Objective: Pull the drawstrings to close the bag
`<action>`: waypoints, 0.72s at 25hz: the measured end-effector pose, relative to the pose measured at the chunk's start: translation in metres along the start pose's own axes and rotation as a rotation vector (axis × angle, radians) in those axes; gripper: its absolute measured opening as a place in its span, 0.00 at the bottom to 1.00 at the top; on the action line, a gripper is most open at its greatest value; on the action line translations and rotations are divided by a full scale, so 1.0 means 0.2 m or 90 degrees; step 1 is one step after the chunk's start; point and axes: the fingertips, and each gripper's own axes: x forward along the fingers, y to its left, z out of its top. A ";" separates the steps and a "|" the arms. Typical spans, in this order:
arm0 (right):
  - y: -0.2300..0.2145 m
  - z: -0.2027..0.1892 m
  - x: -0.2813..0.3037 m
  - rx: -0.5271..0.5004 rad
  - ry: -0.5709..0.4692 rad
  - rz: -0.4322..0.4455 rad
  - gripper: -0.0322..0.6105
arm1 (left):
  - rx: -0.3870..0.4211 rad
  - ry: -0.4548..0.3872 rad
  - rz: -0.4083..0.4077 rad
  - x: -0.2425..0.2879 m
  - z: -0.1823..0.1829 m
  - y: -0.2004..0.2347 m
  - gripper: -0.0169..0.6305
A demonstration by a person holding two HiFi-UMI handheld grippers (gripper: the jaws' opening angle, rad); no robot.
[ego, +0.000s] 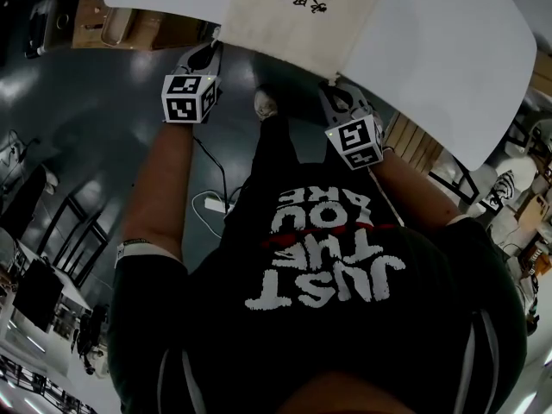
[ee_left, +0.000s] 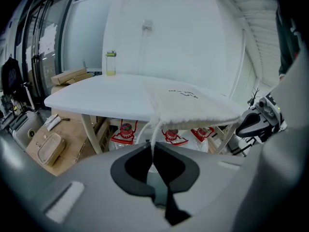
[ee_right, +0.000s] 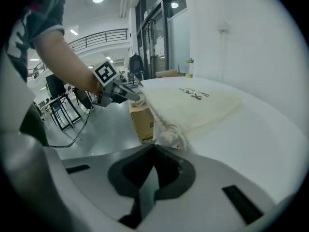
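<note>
The cream drawstring bag (ego: 302, 11) lies flat on the white counter (ego: 448, 50), its gathered mouth at the counter's near edge and its black print toward the far end.

The left gripper (ee_left: 152, 147) is at the left corner of the bag's mouth. Its jaws are pressed together on the left drawstring (ee_left: 155, 129), a white cord that drops from the mouth, off the edge, straight into the tips.

The right gripper (ee_right: 154, 148) is at the opposite corner of the mouth. Its jaws are likewise closed, with the right drawstring (ee_right: 171, 133) and its frayed knot sitting right at the tips. The cord seems pinched there, though the contact itself is hard to make out.

In the head view both grippers point up toward the bag, one on each side of its mouth, well apart from each other.

Beyond the bag, at the counter's far left end, stands a small bottle (ee_left: 111, 63) of yellow liquid. Below the bag, under the counter, sit water jugs (ee_left: 126, 132) with red caps. A cardboard box (ee_right: 141, 122) stands on the floor to the bag's left.
</note>
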 end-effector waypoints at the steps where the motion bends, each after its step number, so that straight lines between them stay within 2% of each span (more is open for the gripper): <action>1: -0.01 0.00 -0.03 0.001 -0.001 0.002 0.06 | -0.001 -0.002 0.007 -0.02 0.00 0.00 0.04; 6: -0.07 0.02 -0.18 -0.032 0.003 -0.014 0.06 | 0.035 -0.003 0.066 -0.12 0.04 0.03 0.04; 12: -0.29 0.06 -0.39 -0.076 0.010 -0.089 0.06 | 0.124 0.003 0.159 -0.24 0.15 0.04 0.04; 15: -0.35 0.09 -0.45 -0.083 -0.001 -0.104 0.06 | 0.153 0.003 0.164 -0.28 0.19 0.00 0.04; 18: -0.26 0.08 -0.41 -0.086 -0.003 -0.058 0.06 | 0.164 0.013 0.144 -0.28 0.16 -0.04 0.04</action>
